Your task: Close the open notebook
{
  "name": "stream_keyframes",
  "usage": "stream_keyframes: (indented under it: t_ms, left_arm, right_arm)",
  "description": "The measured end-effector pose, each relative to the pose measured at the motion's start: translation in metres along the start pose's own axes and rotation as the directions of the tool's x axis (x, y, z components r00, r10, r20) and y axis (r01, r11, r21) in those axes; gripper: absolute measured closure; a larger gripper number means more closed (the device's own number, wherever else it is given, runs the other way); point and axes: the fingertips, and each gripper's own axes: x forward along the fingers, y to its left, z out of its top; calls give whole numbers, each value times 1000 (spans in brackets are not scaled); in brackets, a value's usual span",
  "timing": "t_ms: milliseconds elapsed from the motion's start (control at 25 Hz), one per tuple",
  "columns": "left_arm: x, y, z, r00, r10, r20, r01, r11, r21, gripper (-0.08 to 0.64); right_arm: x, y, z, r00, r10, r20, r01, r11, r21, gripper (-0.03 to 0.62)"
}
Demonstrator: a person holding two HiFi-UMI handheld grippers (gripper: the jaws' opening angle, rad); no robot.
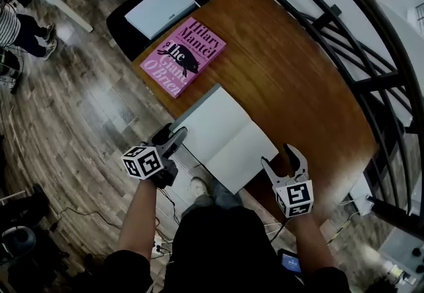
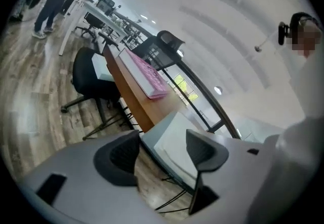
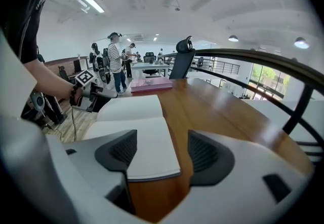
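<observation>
- Head view is showing the open notebook (image 1: 225,136) lying flat at the near edge of the wooden table (image 1: 298,79), with its blank pages facing up.
- The left gripper (image 1: 171,134) is hovering just off the notebook's left edge, out over the floor. The right gripper (image 1: 281,160) is hanging just beside the notebook's near right corner.
- In the left gripper view, the left gripper (image 2: 162,147) is holding its jaws apart and gripping nothing. The notebook (image 2: 177,137) is lying just ahead of them, and a pink book (image 2: 147,78) is lying farther ahead on the same table.
- In the right gripper view, the right gripper (image 3: 159,152) is standing wide open. The notebook's (image 3: 136,121) near corner is showing between the jaws, but neither pad is pressing on it.
- Beyond the notebook from that gripper, the pink book (image 3: 152,84) is resting on the table, and the left gripper (image 3: 88,83) is showing at the notebook's far left side.
</observation>
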Motion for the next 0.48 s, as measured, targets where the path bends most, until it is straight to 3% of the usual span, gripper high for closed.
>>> stream_keyframes:
  t_ms: [120,280,480]
  left_arm:
    - [1,-6,5,1000,-20,21,19,999,34,328]
    - [-6,-16,15,998,-39,53,36,998,60,486]
    - [-17,-41,26,993,-91,71,82,989,121,506]
  right_arm:
    - [-5,-3,-5,1000,-8,-1,8,1000,13,281]
    - [-12,-6,-6,1000,-15,6,15,999,40,297]
    - [-17,0,2,999,-18,31,17,999,41,311]
